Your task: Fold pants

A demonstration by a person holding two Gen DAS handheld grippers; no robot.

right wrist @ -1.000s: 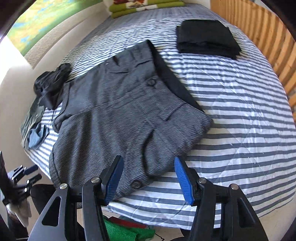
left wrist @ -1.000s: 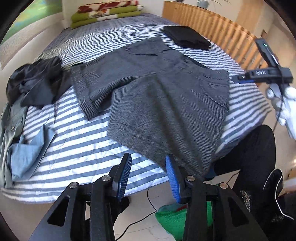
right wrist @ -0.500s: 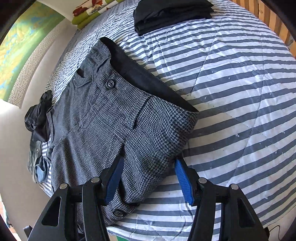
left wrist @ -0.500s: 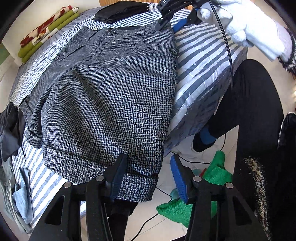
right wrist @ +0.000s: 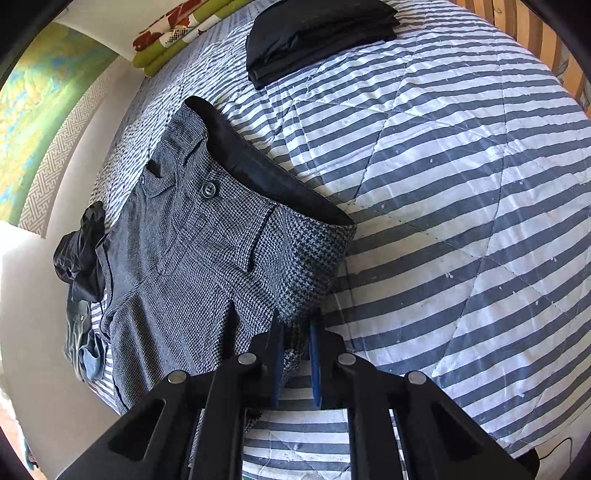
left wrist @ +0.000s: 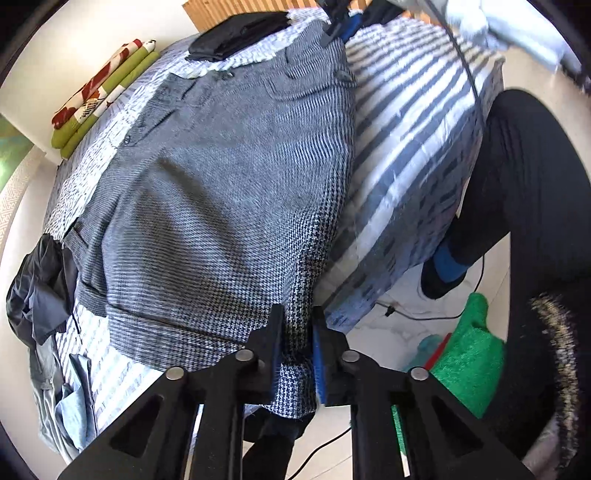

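Grey houndstooth pants (left wrist: 229,192) lie flat on the striped bed cover (right wrist: 461,184), waistband far and cuffs near in the left wrist view. My left gripper (left wrist: 298,314) is closing its jaws, and the blue pads pinch the near right corner of the cuff at the bed's edge. In the right wrist view the pants (right wrist: 207,258) show a button and a black waistband lining. My right gripper (right wrist: 297,317) is closing too, with the waist-side edge of the fabric squeezed between its pads. The right gripper (left wrist: 341,27) also shows at the far end of the pants.
A folded black garment (right wrist: 317,33) lies further up the bed. Crumpled dark and blue clothes (left wrist: 37,280) sit at the left edge. Green and red bedding (left wrist: 99,96) is against the wall. A person's black-clad leg (left wrist: 524,206) and a green cloth (left wrist: 469,350) are beside the bed.
Both grippers came down onto the pants' right edge and went from wide open to closed on the fabric, the left at the cuff corner, the right near the waist.
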